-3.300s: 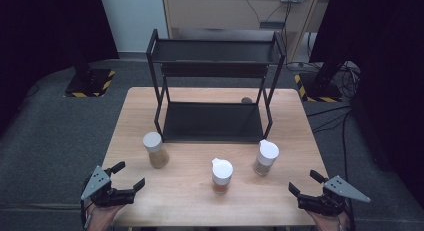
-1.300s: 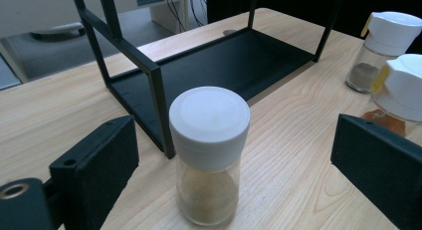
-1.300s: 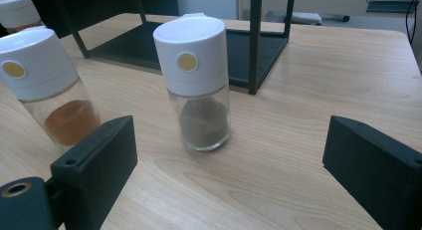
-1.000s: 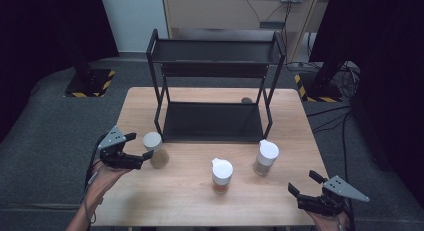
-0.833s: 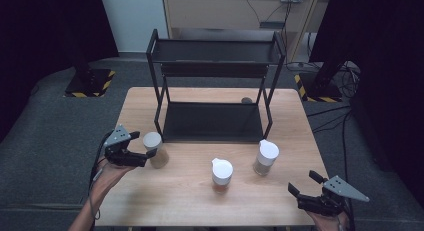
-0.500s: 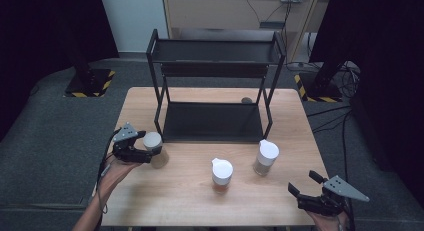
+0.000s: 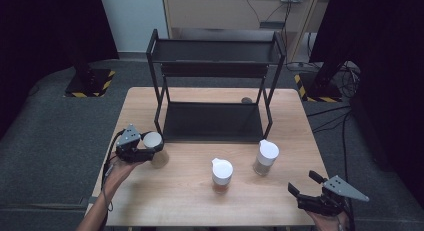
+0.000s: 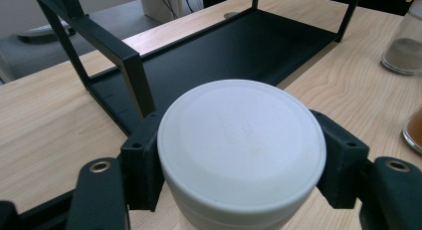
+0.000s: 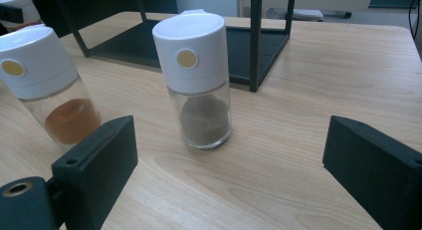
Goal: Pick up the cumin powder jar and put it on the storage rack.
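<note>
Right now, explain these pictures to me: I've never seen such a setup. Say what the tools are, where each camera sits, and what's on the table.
A person holds a two-jaw gripper in each hand at a wooden table. The high view looks down from above; the other two cameras ride on the grippers.

The left gripper has just closed on a white-lidded jar, its pads against the jar's sides. The right gripper rests open near the table's front edge.

Two more spice jars stand free: one with orange-brown powder, one with grey-brown powder. Behind them is a black two-tier rack, its shelves bare.
</note>
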